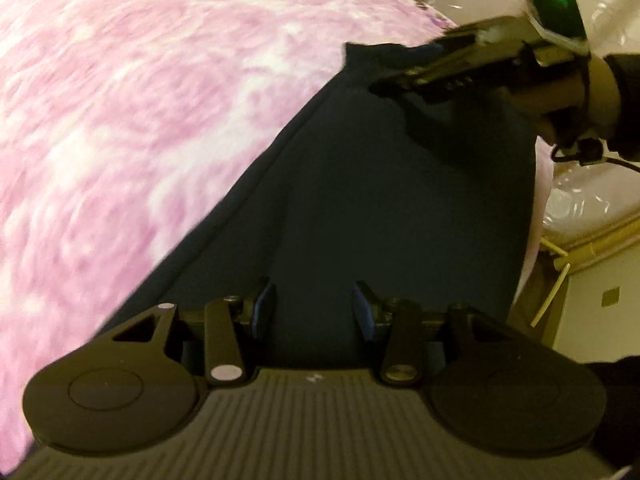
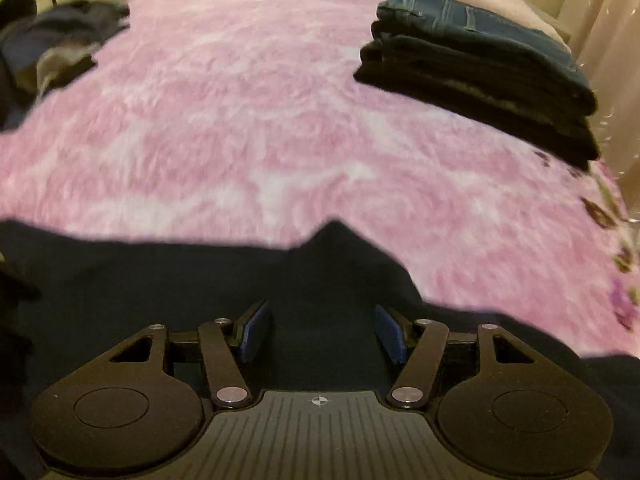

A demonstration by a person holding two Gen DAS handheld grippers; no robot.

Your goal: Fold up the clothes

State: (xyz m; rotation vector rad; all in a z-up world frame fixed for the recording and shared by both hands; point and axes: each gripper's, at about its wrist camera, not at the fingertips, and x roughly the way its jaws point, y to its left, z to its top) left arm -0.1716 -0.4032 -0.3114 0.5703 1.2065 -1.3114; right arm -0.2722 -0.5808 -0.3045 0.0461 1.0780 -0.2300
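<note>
Garment (image 1: 380, 208): we find a dark navy piece of clothing spread over the pink blanket (image 1: 140, 120) that covers the bed, lying toward the near edge in both wrist views. In the right wrist view its far border shows a raised peak against the blanket.

Left tool (image 1: 314, 308): we see it pointed down over the garment, jaws partly apart, blue pads (image 1: 264, 308) visible with dark cloth showing between them. We cannot tell whether the pads touch the cloth.

Right tool (image 2: 320, 334): we note its jaws standing moderately wide above the garment, pads clear on both sides, nothing pinched. From the left wrist view this tool (image 1: 432, 68) appears over the garment's far corner, near the bed's edge.

Stack (image 2: 476, 68): folded clothes, jeans on top, sit at the far right corner of the bed. Pile (image 2: 52, 48): loose dark clothes lie at the far left edge.
</note>
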